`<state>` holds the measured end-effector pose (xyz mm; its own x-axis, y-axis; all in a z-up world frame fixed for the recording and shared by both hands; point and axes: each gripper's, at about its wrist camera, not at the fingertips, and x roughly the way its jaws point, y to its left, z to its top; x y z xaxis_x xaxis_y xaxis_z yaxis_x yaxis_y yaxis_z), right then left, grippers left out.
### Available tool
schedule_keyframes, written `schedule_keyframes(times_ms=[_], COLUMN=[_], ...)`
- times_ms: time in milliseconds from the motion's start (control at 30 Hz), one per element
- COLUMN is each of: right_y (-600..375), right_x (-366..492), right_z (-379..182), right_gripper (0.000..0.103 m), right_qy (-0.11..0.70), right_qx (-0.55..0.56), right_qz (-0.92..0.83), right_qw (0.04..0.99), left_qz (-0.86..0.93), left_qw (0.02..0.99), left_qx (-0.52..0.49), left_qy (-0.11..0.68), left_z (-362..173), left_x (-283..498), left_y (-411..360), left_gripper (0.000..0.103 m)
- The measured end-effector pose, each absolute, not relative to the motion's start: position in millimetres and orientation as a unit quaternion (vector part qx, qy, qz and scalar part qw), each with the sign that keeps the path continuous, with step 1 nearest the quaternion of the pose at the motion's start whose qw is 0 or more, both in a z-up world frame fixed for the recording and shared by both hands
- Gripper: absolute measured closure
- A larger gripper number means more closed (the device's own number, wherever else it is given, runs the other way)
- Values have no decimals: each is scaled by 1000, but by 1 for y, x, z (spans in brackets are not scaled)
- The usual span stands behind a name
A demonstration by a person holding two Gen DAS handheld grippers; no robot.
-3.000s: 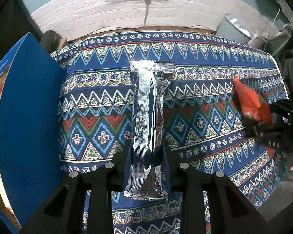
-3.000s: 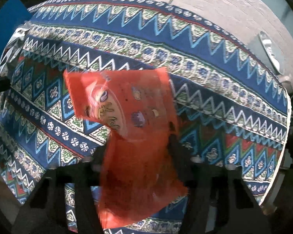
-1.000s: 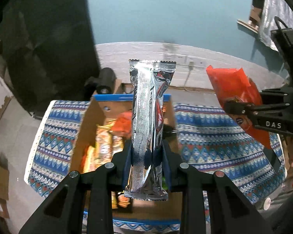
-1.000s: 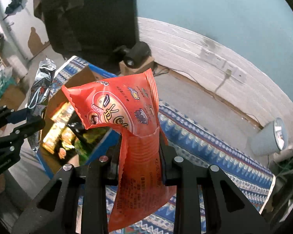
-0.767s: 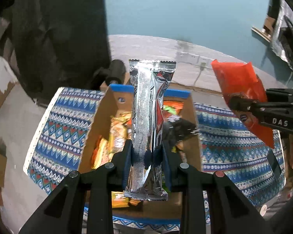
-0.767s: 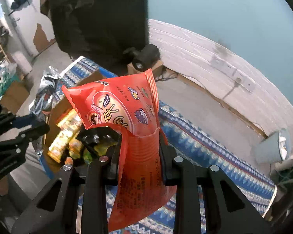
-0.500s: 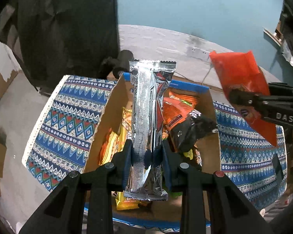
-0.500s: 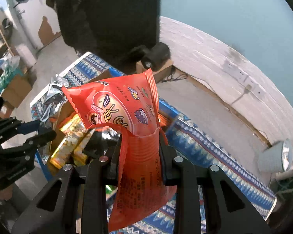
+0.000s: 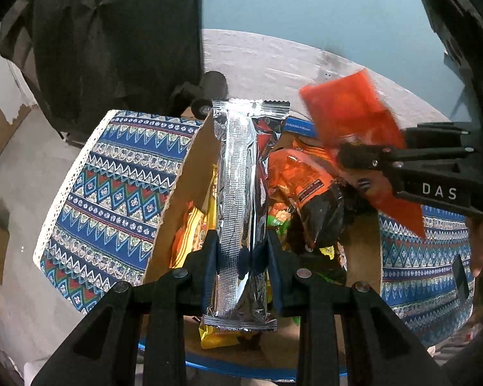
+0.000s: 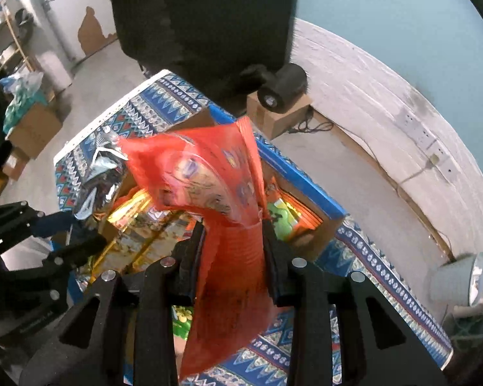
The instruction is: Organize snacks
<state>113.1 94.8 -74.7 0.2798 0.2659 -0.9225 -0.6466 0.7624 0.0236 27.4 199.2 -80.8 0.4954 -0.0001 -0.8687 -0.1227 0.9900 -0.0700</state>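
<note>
Well into the tidying, by the look of it. Left gripper (image 9: 240, 251) clamped tight on a long silver packet (image 9: 241, 199), jaws pinching its lower half, packet standing up along the fingers and hanging over the open cardboard box (image 9: 183, 177). Right gripper (image 10: 233, 247) likewise closed on a red bag (image 10: 209, 180), gripped low down, upper part flopping forward and blurred, also above the box. Box sitting on the patterned cloth (image 9: 112, 173), blue on its outside edge, already holding a heap of snacks: yellow packets (image 9: 193, 231) at the left wall, an orange-and-black bag (image 9: 309, 193) in the middle, something green beneath. No loose snacks visible on the cloth in either view, though much of it out of sight. Probably left: lowering both packets in and letting go. Likely snag: heap high enough that the tall silver packet may tip out.
</note>
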Motion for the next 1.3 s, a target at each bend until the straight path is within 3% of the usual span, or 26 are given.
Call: schedule_keyframes(times_ms=[67,133,200,500,967,1167,1300], right_y=[97,98,96,78,52,32,21], right_x=[112,111,109,102,79,69,58], right_z=[-73,-69,-65,-50,-28,-20,-15], right_gripper=[65,51,46,41,40,35,32], right_qy=[519,513,508,503,486,479,475], right_qx=[-183,-185,-181,-164,-152,-139,-129], right_qz=[297,300,301,298,301,288,286], right_qw=[780,783,787,795,806,817,822], left_qz=[39,43,49,51,46,53,49], left_qw=[861,860,861,871,886,898,903], left_qx=[-66,-72,-78,-95,-64,-31,-9], left_qy=[502,503,500,480,458,436,427], left_z=[-81,-80,-78,-57,-35,-20,-11], left_x=[27,25,23,10,-7,-16,-21], left_y=[202,204,208,210,195,182,170], left_gripper=[73,70,52,40,38,25,25])
